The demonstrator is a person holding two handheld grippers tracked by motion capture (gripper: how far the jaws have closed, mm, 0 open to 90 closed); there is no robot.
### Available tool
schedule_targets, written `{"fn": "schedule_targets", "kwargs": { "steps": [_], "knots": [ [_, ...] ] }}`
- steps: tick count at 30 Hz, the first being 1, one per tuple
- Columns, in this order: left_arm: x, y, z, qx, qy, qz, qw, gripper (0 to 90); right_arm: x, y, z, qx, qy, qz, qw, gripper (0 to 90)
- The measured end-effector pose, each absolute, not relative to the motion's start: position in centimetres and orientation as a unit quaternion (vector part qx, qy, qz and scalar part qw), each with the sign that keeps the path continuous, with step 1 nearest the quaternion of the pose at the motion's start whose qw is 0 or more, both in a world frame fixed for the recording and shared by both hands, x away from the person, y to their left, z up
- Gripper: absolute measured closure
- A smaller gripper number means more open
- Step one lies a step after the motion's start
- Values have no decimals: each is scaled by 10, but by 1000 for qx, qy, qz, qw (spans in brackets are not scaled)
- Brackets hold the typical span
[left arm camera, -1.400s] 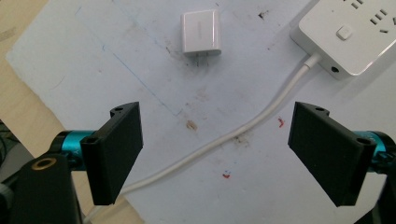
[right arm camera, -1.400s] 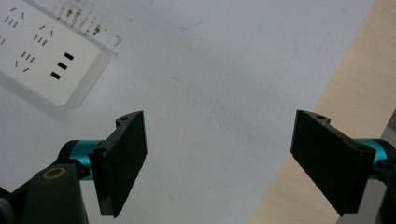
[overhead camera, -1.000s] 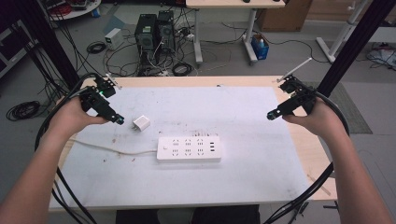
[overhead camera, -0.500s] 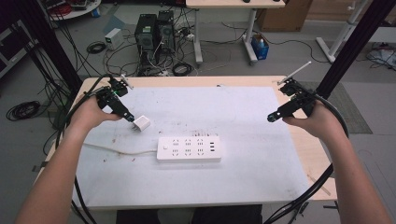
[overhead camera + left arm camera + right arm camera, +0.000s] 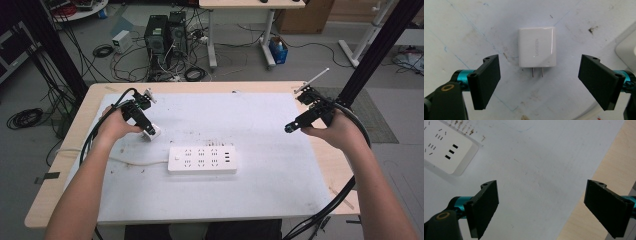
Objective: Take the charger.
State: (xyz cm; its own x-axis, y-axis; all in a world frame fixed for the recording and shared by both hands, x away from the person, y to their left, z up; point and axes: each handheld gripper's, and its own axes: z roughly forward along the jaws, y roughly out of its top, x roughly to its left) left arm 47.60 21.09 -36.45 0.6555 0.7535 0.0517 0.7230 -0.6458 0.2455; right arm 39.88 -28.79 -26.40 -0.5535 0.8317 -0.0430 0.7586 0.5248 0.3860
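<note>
With my left claw (image 5: 539, 80) spread wide over the charger (image 5: 536, 46) lying flat on the bench (image 5: 260, 115), I fear a shallow pinch would skid it away.

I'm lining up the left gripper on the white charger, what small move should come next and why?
Probably ease the left gripper forward and down until its fingers flank the charger, then close. The fingers are wide open and the charger lies flat on the table, centred between them but just ahead of their tips, its two prongs pointing back toward the gripper. Closing now would likely miss the body.
</note>
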Motion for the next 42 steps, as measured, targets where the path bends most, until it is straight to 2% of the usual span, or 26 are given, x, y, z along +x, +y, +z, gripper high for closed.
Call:
{"fn": "schedule_targets", "kwargs": {
  "steps": [8, 16, 21, 22, 26, 34, 38, 42],
  "knots": [
    [483, 204, -385, 907, 408, 62, 88, 184, 398, -289, -269, 462, 865, 160, 110, 120],
    [489, 204, -399, 910, 406, 49, 75, 235, 399, -290, -273, 463, 865, 158, 108, 120],
    [491, 205, -405, 910, 405, 45, 74, 305, 401, -289, -276, 465, 865, 155, 106, 120],
    [491, 205, -405, 909, 406, 49, 74, 357, 402, -289, -277, 465, 865, 156, 106, 120],
    [492, 205, -405, 909, 407, 49, 76, 416, 403, -289, -278, 464, 866, 154, 105, 120],
    [492, 204, -405, 910, 405, 51, 76, 424, 402, -290, -280, 466, 865, 155, 102, 120],
    [486, 204, -396, 910, 402, 46, 88, 424, 401, -289, -279, 468, 864, 155, 100, 120],
    [474, 203, -371, 913, 390, 60, 107, 424, 398, -286, -274, 467, 865, 153, 104, 121]
  ]
}}
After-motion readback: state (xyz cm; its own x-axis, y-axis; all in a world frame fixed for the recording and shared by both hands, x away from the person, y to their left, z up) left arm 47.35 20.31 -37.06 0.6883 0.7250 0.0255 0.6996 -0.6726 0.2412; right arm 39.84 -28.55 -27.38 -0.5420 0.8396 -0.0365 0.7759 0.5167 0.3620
